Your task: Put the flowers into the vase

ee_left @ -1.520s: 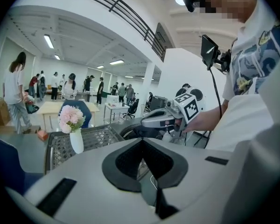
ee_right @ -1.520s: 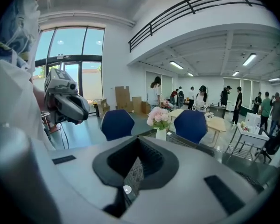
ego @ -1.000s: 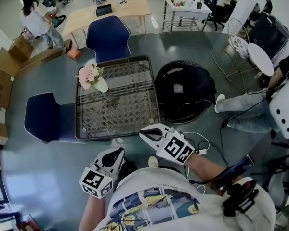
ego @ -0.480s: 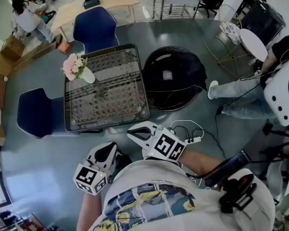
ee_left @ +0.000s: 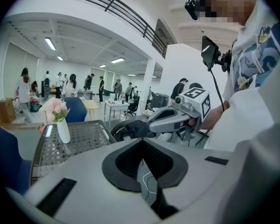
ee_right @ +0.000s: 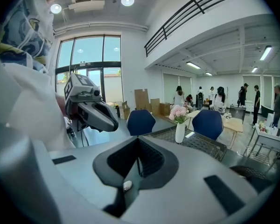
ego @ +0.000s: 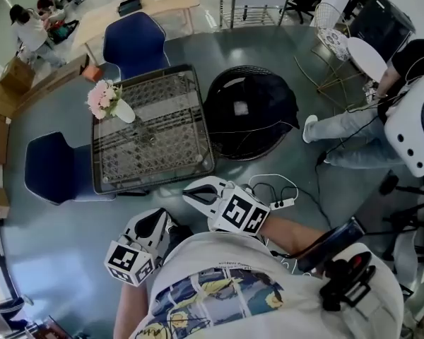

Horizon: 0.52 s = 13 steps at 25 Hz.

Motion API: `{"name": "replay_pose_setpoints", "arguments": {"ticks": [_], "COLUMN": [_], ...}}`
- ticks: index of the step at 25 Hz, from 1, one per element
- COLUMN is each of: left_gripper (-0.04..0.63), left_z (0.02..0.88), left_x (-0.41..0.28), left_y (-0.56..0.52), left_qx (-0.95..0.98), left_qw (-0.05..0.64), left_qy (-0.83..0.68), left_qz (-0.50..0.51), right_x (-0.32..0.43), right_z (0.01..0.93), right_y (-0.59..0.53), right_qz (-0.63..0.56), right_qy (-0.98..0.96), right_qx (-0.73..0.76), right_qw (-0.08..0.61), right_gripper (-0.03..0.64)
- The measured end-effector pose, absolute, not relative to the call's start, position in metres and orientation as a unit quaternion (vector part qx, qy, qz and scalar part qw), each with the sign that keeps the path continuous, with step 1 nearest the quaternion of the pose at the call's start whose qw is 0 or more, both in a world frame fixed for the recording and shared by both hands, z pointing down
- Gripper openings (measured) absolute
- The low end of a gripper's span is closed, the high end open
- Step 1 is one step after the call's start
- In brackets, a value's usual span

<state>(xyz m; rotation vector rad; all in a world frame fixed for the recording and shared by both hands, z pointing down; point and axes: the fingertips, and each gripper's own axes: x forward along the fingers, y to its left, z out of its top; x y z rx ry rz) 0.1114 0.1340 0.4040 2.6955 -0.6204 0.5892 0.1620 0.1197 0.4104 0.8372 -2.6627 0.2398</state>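
The pink flowers (ego: 102, 97) stand in a white vase (ego: 124, 113) on the far left corner of the mesh-topped table (ego: 155, 136). The left gripper view shows the flowers (ee_left: 56, 108) and vase (ee_left: 63, 130) at its left. In the right gripper view the flowers (ee_right: 179, 112) top the vase (ee_right: 179, 132) at centre right. Both grippers hang close to my body, short of the table's near edge. My left gripper (ego: 155, 222) (ee_left: 142, 143) is shut and empty. My right gripper (ego: 194, 191) (ee_right: 138, 151) is shut and empty too.
Two blue chairs (ego: 133, 41) (ego: 51, 168) flank the table at the back and left. A black round seat (ego: 251, 108) stands to its right. A white cable with a power strip (ego: 277, 189) lies on the floor. A seated person's legs (ego: 346, 136) reach in from the right.
The table with the vase has slid up and left in the head view. Both grippers have drifted a little left, staying shut and empty near my body.
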Motion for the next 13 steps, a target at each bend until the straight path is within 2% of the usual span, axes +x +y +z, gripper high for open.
{"name": "replay_pose_setpoints", "arguments": {"ticks": [13], "left_gripper": [0.009], "left_z": [0.411], "left_x": [0.121], "left_y": [0.147], "left_qx": [0.944], "left_qw": [0.153], "left_qy": [-0.2], "left_qz": [0.214], "right_x": [0.173], "right_z": [0.422], "right_y": [0.136], "right_qz": [0.095], "right_qy": [-0.929], "right_qx": [0.309], "right_qw": [0.179], "right_gripper": [0.008]}}
